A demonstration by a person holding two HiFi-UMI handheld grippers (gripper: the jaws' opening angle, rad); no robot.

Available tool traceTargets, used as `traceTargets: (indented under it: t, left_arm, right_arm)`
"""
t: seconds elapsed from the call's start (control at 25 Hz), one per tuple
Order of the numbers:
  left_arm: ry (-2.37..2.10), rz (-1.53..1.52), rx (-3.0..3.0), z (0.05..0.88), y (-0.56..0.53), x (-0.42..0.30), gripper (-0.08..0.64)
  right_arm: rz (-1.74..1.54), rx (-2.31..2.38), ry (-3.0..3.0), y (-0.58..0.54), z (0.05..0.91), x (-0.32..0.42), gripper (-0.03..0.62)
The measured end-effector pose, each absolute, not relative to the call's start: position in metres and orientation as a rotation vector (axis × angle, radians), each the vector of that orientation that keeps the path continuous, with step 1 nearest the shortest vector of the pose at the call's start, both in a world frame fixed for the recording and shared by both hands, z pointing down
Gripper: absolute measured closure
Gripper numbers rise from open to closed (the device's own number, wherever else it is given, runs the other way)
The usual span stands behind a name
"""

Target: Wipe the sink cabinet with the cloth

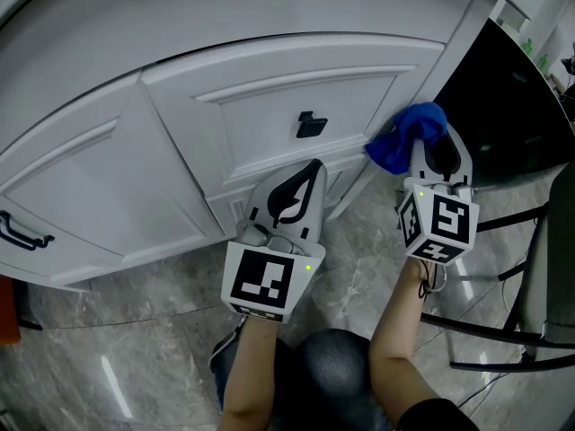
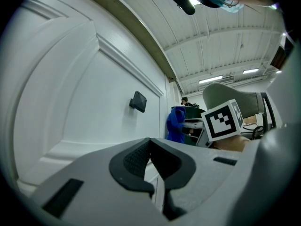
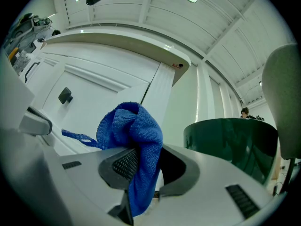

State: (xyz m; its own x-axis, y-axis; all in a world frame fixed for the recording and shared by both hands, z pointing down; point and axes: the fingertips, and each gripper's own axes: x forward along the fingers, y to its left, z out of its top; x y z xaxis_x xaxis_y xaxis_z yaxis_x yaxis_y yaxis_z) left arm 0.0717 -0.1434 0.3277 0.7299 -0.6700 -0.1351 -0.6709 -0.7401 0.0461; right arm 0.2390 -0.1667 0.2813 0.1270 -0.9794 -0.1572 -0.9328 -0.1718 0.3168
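Left gripper [image 1: 314,167] seemingly closed, right gripper [image 1: 437,147] around cloth [image 1: 404,142]

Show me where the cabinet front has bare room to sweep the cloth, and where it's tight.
Bare: the drawer panel on both sides of the knob, and the door panel between its handle and the drawer. Tight: the lower right, where the cloth in the right gripper sits by the corner post, with the left gripper below the drawer.
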Motion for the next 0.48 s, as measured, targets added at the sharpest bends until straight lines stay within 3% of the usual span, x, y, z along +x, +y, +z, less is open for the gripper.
traceTargets:
  t: [0.48]
  left_arm:
    - [1.143,0.237,-2.92,0.3273,-0.1445,0.0705,0.557]
  right_arm:
    - [-0.491,2.245,-1.933,-0.1667,0.2824,0.2396,0.477]
